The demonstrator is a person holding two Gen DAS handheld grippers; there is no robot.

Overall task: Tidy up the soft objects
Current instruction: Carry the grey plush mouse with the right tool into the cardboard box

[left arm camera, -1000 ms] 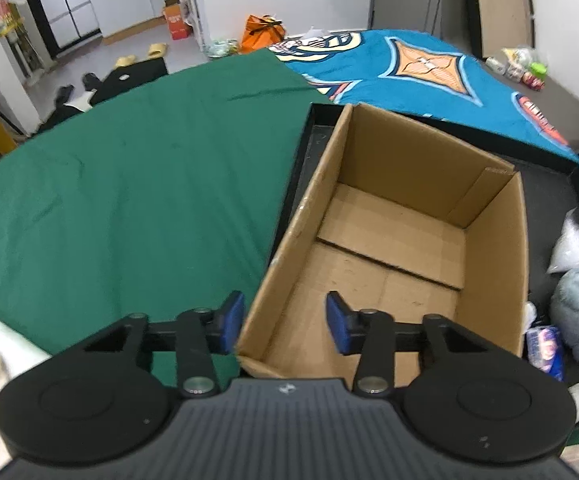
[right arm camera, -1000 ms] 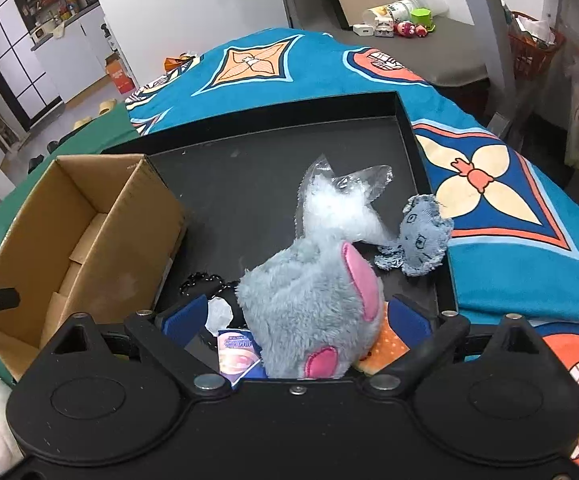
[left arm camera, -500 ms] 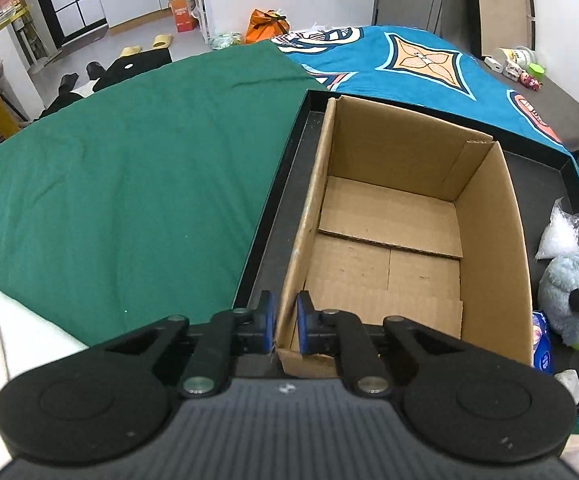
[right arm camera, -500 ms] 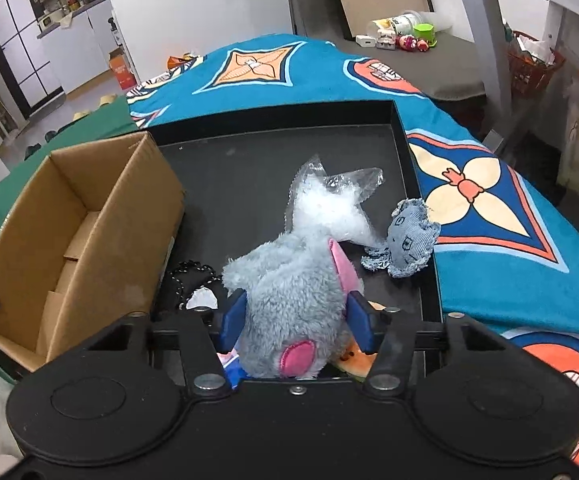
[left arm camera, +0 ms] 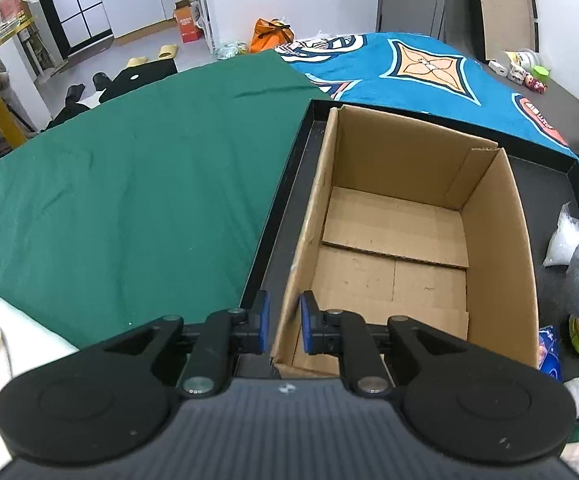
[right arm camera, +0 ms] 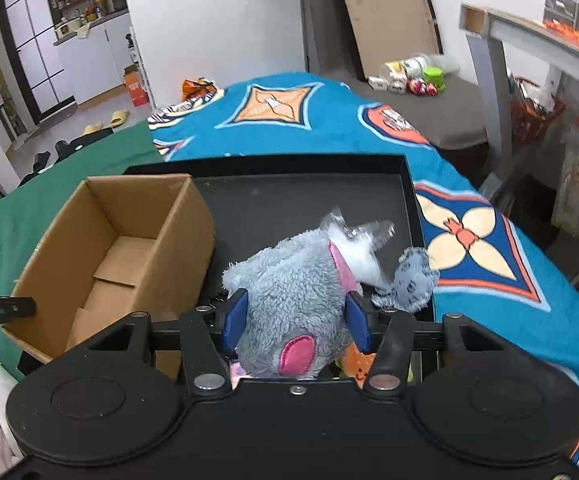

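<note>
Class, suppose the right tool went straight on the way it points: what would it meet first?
Probably the clear bag of white stuffing just beyond the grey plush toy that the right tool grips; depth is uncertain.

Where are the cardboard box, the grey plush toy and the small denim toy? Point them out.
cardboard box [left arm camera: 497, 240], left wrist view, inner right wall.
grey plush toy [right arm camera: 293, 292], right wrist view, furry body.
small denim toy [right arm camera: 413, 280], right wrist view, its middle.

Bright even indoor light, soft shadows, fisheye-bent edges
</note>
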